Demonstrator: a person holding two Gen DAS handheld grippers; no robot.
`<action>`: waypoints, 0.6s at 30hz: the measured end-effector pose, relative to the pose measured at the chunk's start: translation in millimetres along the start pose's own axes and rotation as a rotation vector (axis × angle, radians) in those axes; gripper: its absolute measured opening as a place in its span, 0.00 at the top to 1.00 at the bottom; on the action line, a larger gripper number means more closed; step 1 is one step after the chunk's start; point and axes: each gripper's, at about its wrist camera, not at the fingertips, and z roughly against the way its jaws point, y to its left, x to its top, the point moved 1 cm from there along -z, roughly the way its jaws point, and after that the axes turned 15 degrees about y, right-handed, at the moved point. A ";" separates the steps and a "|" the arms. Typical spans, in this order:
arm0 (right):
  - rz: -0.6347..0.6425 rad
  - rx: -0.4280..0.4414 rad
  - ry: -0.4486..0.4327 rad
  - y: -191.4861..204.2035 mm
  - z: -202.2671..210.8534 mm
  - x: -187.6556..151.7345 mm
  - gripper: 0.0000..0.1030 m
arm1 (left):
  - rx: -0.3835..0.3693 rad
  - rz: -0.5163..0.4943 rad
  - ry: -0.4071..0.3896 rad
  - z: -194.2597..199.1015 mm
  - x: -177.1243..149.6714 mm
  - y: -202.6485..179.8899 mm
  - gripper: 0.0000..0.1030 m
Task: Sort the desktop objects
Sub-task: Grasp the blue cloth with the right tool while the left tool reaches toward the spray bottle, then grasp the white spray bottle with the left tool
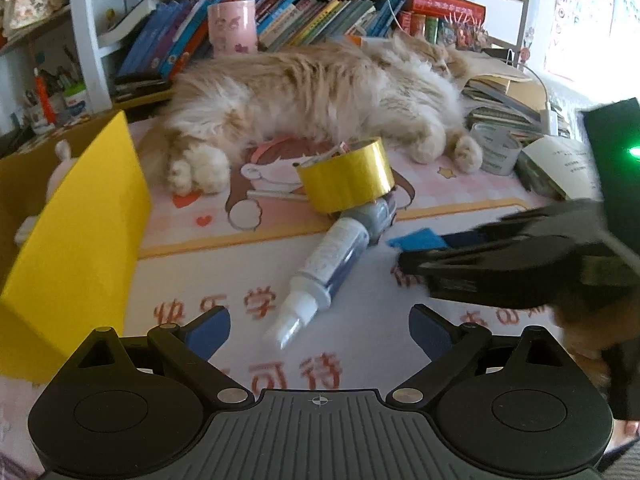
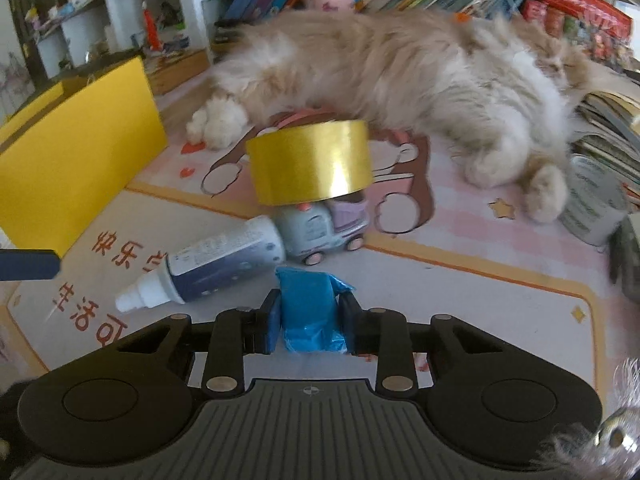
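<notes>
A: Where's the blue plastic-wrapped packet (image 2: 310, 308)?
B: Pinched in the right claw (image 2: 308, 320), at 6 o'clock, just above the bench mat (image 2: 480, 280). It looks soft, light and crinkly, so I'd grip mid-body.
A: And the left claw (image 1: 320, 332)?
B: Spread wide, holding nothing, with the spray bottle (image 1: 328, 264) at 12 o'clock. Only the right view shows the toy car (image 2: 320, 228) clearly beneath the gold tape roll (image 2: 310, 162).

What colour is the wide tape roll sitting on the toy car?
Shiny gold tape roll; it shows best in the right wrist view.
</notes>
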 end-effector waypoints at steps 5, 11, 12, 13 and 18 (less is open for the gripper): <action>-0.062 -0.018 -0.019 -19.1 17.6 -9.0 0.74 | -0.009 -0.032 -0.008 -19.1 21.8 -0.9 0.20; -0.123 -0.009 -0.013 -29.5 32.8 -21.3 0.74 | -0.040 -0.111 0.044 -48.7 42.6 -7.3 0.51; -0.125 -0.002 -0.014 -28.8 35.1 -23.5 0.74 | -0.040 -0.120 0.061 -54.0 45.3 -8.3 0.57; -0.123 0.002 -0.014 -27.9 36.8 -25.6 0.74 | -0.040 -0.124 0.072 -57.6 47.3 -9.0 0.59; -0.098 -0.008 -0.026 -24.4 42.3 -27.0 0.74 | -0.088 -0.118 0.098 -67.9 49.0 -6.3 0.62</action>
